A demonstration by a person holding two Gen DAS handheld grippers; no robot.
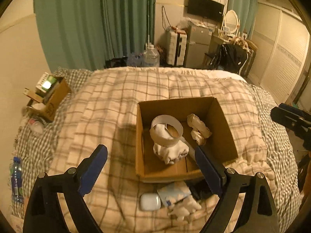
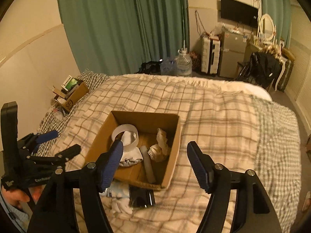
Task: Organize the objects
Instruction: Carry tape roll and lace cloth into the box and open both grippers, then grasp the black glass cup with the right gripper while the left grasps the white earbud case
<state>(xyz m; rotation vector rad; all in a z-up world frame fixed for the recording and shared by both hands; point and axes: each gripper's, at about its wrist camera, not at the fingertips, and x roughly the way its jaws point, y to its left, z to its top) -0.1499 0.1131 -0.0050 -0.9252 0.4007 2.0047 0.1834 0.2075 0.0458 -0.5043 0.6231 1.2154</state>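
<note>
An open cardboard box (image 1: 223, 128) (image 2: 175, 145) sits on the plaid bed. Inside lie a tape roll (image 1: 166, 131) (image 2: 125, 136), white crumpled cloth (image 1: 171, 152) (image 2: 130, 158), a beige bundle (image 1: 198, 129) (image 2: 161, 145) and a white tube (image 2: 148, 165). My left gripper (image 1: 151, 155) is open and empty above the box's near edge. My right gripper (image 2: 155, 151) is open and empty over the box. In front of the box lie a white earbud case (image 1: 150, 202), a tissue pack (image 1: 174, 193) (image 2: 117, 191), white cloth (image 1: 184, 206) (image 2: 121, 204) and a black object (image 2: 141, 195).
A second cardboard box (image 1: 51, 97) (image 2: 74, 95) with items stands at the bed's far left, near a small bottle (image 1: 36, 125). A blue water bottle (image 1: 16, 176) lies at the left edge. Beyond the bed are green curtains (image 1: 97, 23), a water jug (image 1: 150, 55) and furniture.
</note>
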